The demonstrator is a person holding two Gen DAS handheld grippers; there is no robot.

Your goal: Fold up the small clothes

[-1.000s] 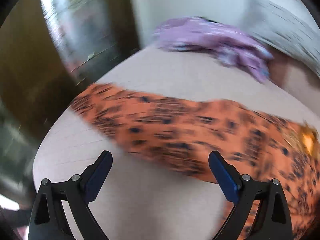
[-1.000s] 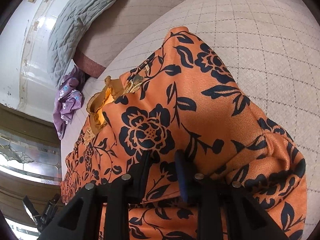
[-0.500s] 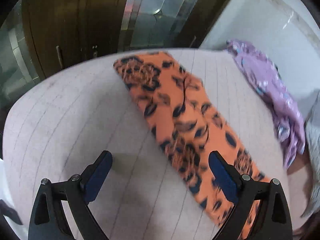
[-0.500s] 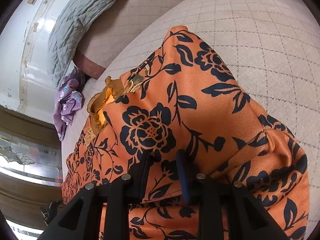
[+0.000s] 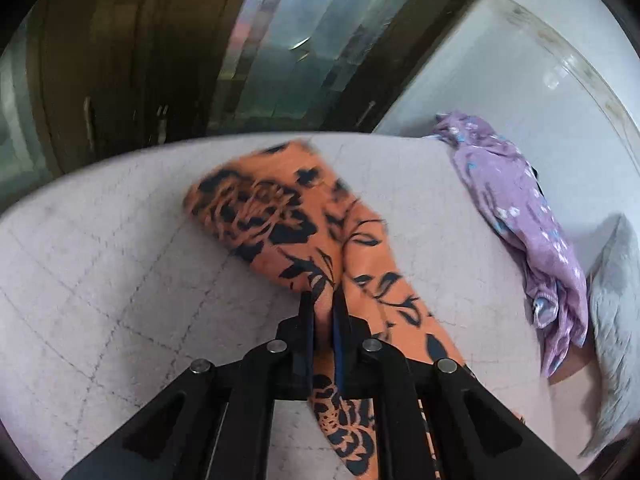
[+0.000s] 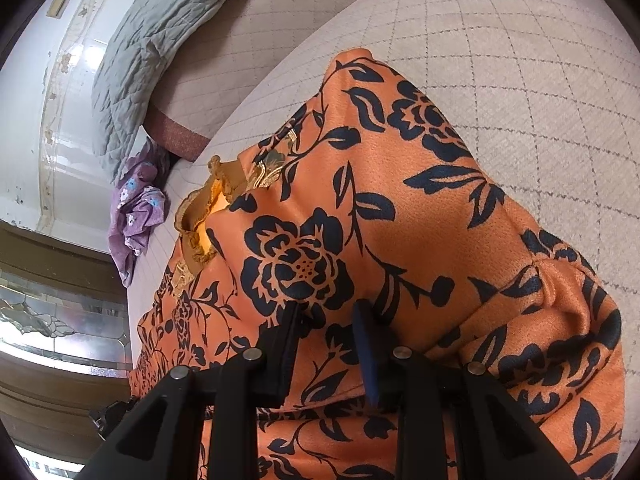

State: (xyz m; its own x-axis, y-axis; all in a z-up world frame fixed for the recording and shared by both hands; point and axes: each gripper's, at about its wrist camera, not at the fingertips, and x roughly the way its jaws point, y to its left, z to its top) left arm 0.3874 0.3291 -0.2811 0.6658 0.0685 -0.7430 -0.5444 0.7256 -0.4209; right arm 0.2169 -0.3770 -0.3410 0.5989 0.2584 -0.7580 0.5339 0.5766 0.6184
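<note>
An orange garment with a black flower print [image 5: 260,216] lies stretched across the pale checked bed cover [image 5: 100,260]. In the left wrist view my left gripper [image 5: 323,296] is shut on the long side edge of the garment's narrow part, with a ridge of cloth pinched between the blue pads. In the right wrist view the wider part of the orange garment [image 6: 400,200] fills the middle, its gold-trimmed neckline to the left. My right gripper [image 6: 327,308] is shut on a raised fold of it.
A crumpled purple flowered garment [image 5: 520,208] [image 6: 136,216] lies near the bed's far edge by the white wall. A grey quilted blanket [image 6: 152,40] [image 5: 616,300] is bunched beside it. Dark wooden doors with glass panels [image 5: 280,40] stand beyond the bed.
My left gripper swung over the bed to the garment's narrow part and its jaws went from wide open to shut on the cloth. The right gripper kept still with its fold.
</note>
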